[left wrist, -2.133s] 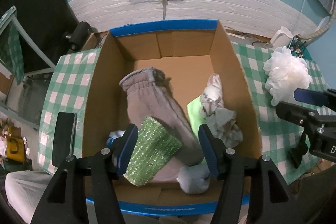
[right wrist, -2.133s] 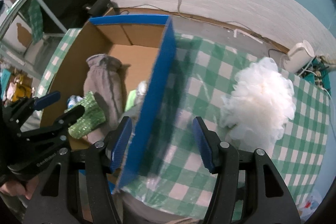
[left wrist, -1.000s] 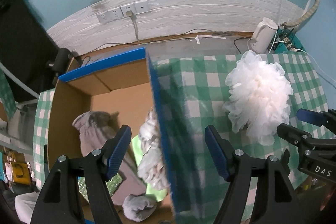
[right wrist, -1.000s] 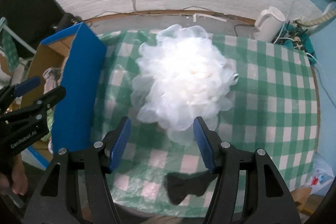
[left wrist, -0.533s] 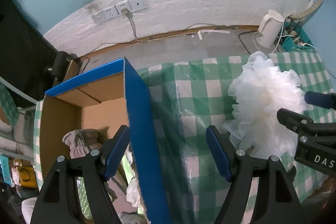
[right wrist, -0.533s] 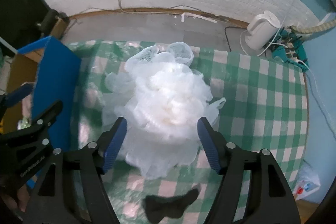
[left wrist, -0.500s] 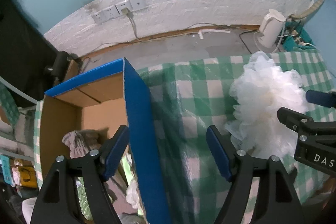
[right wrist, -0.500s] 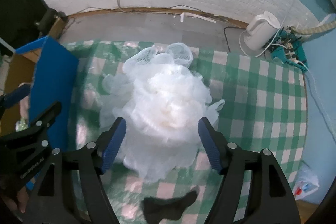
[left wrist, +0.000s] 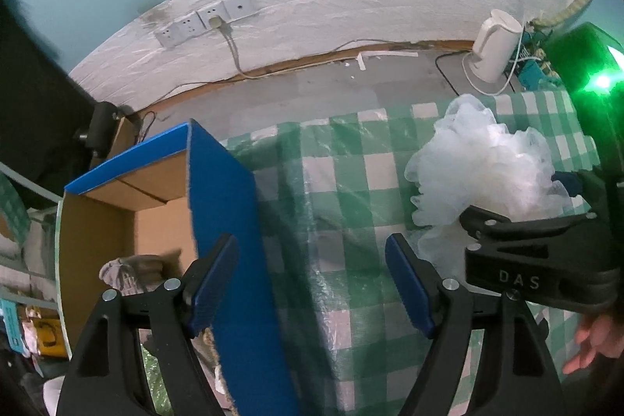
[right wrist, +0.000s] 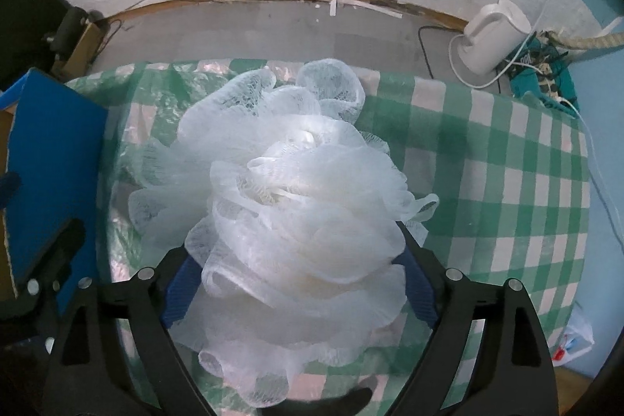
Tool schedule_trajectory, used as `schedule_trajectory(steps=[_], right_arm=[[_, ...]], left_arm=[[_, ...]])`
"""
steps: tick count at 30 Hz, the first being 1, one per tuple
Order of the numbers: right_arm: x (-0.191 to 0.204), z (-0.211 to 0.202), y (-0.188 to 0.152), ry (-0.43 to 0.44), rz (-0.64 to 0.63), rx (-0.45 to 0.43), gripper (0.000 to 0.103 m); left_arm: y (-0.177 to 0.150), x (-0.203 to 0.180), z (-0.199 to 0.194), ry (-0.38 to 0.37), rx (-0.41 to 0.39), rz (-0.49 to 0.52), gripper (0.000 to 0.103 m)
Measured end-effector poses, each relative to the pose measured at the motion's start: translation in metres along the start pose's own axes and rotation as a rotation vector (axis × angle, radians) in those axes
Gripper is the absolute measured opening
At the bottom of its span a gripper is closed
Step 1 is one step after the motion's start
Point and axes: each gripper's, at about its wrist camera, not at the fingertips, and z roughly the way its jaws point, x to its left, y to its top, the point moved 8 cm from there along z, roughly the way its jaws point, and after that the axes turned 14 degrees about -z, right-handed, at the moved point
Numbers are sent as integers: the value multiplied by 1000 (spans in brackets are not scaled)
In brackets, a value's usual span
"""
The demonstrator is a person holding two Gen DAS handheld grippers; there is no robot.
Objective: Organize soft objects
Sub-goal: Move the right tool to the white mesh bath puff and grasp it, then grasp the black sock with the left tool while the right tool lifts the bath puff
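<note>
The white mesh bath pouf [right wrist: 288, 205] lies on the checked tablecloth [right wrist: 507, 162], beside the cardboard box [left wrist: 156, 190]; we straddle it with the right gripper [right wrist: 300, 279], jaws opening, not yet pressing; next we close on it and carry it boxward; the left gripper [left wrist: 312, 283] stands apart, empty
</note>
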Motion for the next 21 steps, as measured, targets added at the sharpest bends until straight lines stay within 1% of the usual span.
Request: schedule_trajectory(steps=[2, 4, 8, 10, 12, 13, 14, 17, 18, 21], right_arm=[[0, 6, -2, 13, -2, 8, 90], [0, 15, -6, 44, 4, 26, 93], [5, 38, -17, 171, 58, 81, 93], [6, 43, -17, 192, 68, 71, 93], [8, 41, -16, 195, 55, 52, 87], [11, 39, -15, 189, 41, 44, 79], [13, 37, -15, 175, 28, 43, 74], [22, 29, -14, 136, -24, 36, 63], [23, 26, -14, 126, -33, 31, 60], [23, 16, -18, 103, -41, 14, 56]], left_arm=[[-2, 0, 4, 3, 6, 6, 79], [-5, 2, 9, 3, 23, 4, 79], [-9, 5, 15, 3, 44, -5, 79], [-9, 5, 15, 6, 45, -2, 79], [-9, 5, 14, 3, 42, -2, 79], [-9, 4, 13, -1, 42, -3, 79], [-9, 4, 13, -4, 43, -4, 79], [-10, 3, 12, -7, 38, 3, 79], [-11, 2, 11, -8, 38, 8, 79], [-13, 0, 9, -16, 40, 16, 79]])
